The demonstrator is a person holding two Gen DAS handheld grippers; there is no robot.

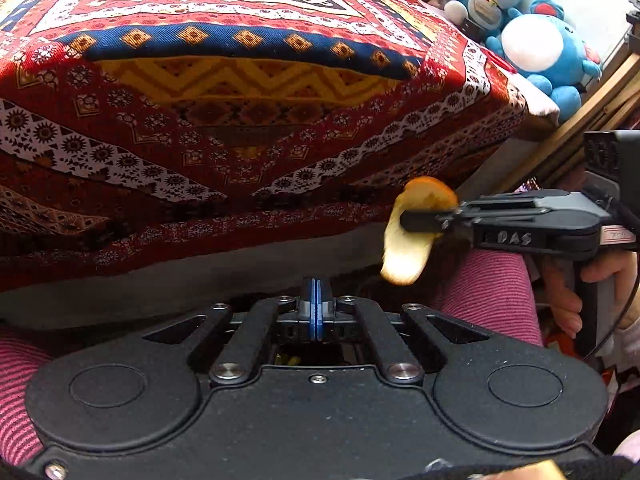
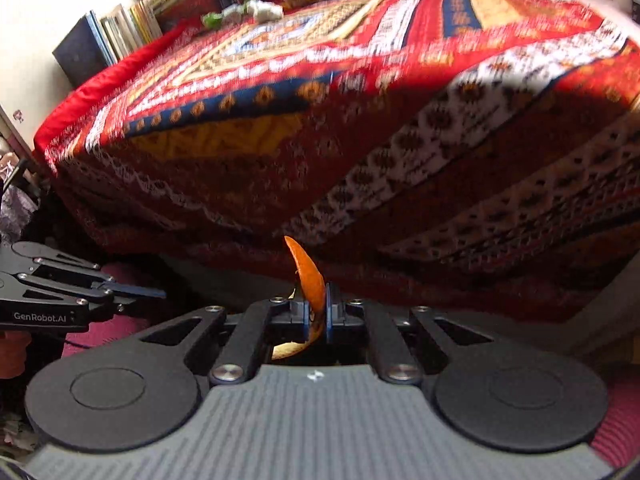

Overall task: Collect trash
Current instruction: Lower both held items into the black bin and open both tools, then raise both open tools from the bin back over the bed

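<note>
Patterned red cloth (image 2: 360,100) behind, orange peel (image 2: 314,300) clamped between right gripper (image 2: 318,312) jaws, left gripper (image 1: 316,312) jaws closed empty.

An orange peel (image 2: 310,280) is pinched between the closed fingers of the right gripper (image 2: 318,312), its tip curling up. Beyond it a red patterned cloth (image 2: 360,120) is spread, blurred. The left gripper (image 2: 136,292) is seen at left, closed. Books (image 2: 132,20) are stacked far left.
</note>
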